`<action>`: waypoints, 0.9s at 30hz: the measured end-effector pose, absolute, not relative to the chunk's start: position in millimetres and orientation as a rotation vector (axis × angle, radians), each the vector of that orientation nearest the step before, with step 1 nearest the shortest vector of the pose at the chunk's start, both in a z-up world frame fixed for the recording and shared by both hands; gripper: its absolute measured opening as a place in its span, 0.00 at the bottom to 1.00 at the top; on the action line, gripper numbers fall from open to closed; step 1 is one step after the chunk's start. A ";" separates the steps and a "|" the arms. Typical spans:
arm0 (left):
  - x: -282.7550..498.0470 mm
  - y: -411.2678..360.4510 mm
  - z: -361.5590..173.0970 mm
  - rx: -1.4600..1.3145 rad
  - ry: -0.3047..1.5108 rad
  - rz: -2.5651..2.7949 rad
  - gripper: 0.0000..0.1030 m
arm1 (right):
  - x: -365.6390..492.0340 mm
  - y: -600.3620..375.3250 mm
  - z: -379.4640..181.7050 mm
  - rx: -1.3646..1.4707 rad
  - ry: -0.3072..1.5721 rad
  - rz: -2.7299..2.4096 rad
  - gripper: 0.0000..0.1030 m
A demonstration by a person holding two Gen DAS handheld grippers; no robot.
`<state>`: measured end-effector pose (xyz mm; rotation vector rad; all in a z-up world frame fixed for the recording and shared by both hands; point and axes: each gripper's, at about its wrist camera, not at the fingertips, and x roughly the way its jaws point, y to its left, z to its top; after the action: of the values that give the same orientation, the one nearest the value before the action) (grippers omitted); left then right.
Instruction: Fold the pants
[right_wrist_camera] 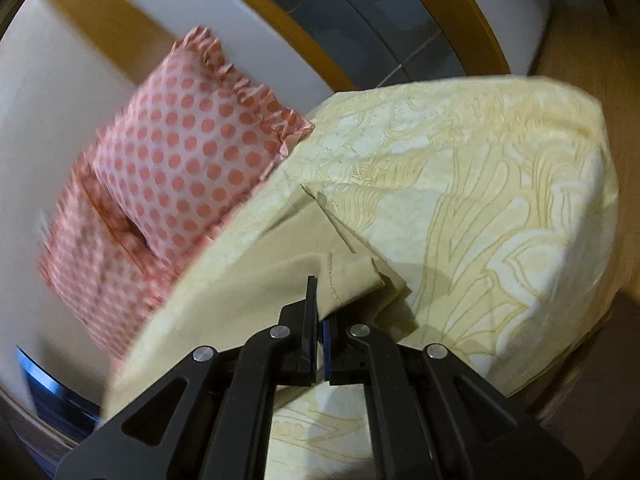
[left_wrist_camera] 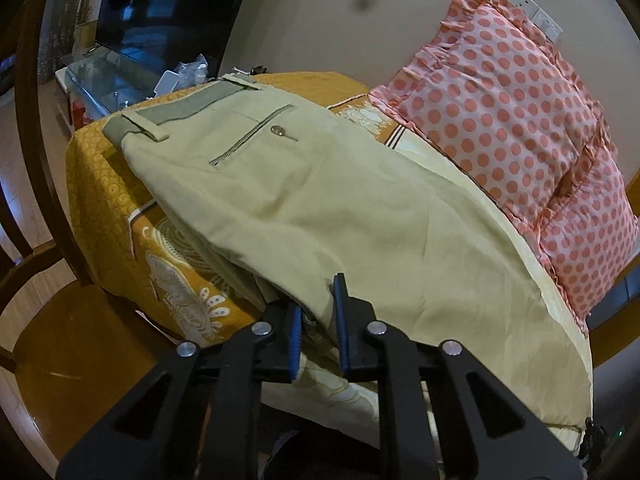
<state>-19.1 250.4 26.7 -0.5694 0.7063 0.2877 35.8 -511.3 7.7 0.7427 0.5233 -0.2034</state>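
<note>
Beige pants (left_wrist_camera: 304, 200) lie on a bed, waistband and buttoned back pocket toward the far end in the left wrist view. My left gripper (left_wrist_camera: 318, 320) has its blue-padded jaws a little apart at the near side edge of the pants, with layers of cloth between them. In the right wrist view my right gripper (right_wrist_camera: 320, 320) is shut on the hem end of a pant leg (right_wrist_camera: 352, 276), and the cuff folds over beside the fingers. The leg cloth runs from there back toward the left of that view.
A pink polka-dot pillow (left_wrist_camera: 520, 128) leans on the wall beside the pants; it also shows in the right wrist view (right_wrist_camera: 176, 160). The bed carries an orange patterned cover (left_wrist_camera: 108, 200) and a pale yellow sheet (right_wrist_camera: 500, 200). A wooden chair (left_wrist_camera: 60, 300) stands at the left.
</note>
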 end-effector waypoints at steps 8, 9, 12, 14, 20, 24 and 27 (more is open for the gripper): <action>-53.9 234.6 54.2 -0.434 0.573 0.351 0.58 | 4.5 -526.8 6.3 0.788 0.428 -0.329 0.66; -58.4 232.5 59.1 -0.417 0.553 0.353 0.59 | 4.6 -524.9 6.4 0.771 0.422 -0.335 0.66; -62.5 222.7 74.2 -0.388 0.503 0.348 0.68 | 15.0 -510.7 5.3 0.697 0.442 -0.301 0.58; -55.9 212.8 79.8 -0.382 0.493 0.299 0.69 | 20.6 -495.8 5.3 0.637 0.452 -0.291 0.55; -25.2 186.2 72.5 -0.337 0.550 0.217 0.70 | 21.0 -475.7 -0.7 0.626 0.423 -0.247 0.18; -10.2 182.8 54.0 -0.348 0.609 0.193 0.73 | 33.4 -478.8 5.0 0.629 0.389 -0.226 0.04; -3.3 186.3 38.3 -0.366 0.654 0.190 0.73 | 49.0 -457.7 38.6 0.558 0.328 -0.120 0.04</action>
<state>-3.3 186.3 38.3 -0.3656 0.6545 0.1903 49.0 -457.7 38.6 0.5583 0.3279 -0.1200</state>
